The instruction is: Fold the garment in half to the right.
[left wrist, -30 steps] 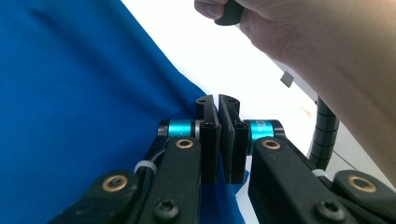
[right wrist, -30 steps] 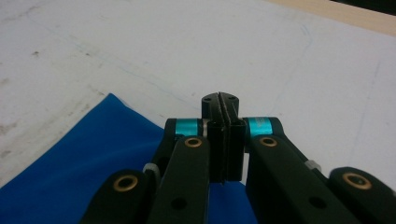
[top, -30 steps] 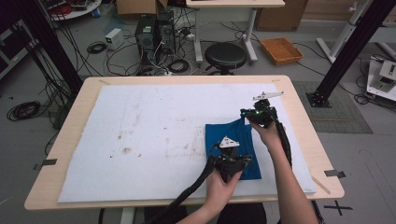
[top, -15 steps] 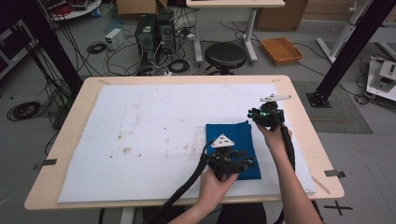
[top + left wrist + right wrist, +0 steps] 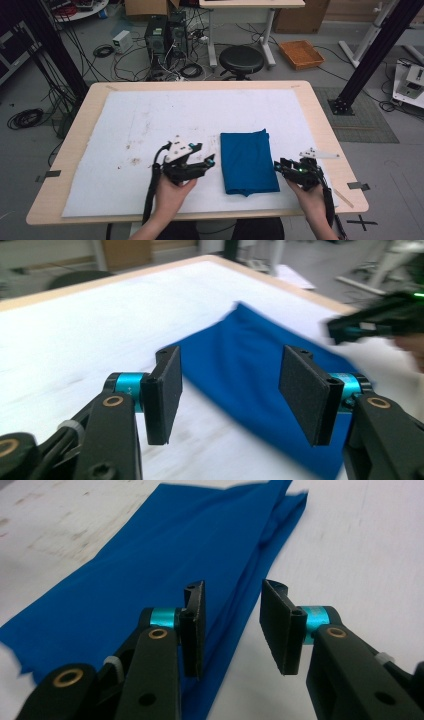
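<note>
Blue cloth (image 5: 247,161) lies released; both grippers' jaws just opened, moved aside.

High view looks down over the table (image 5: 320,125); both gripper views sit close, sharing the blue cloth (image 5: 247,162).

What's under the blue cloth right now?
The cloth lies folded flat on the white mat, which covers the table. Mat shows on all sides of it. Whatever sits between its folds or directly beneath is covered; no bulge shows.
</note>
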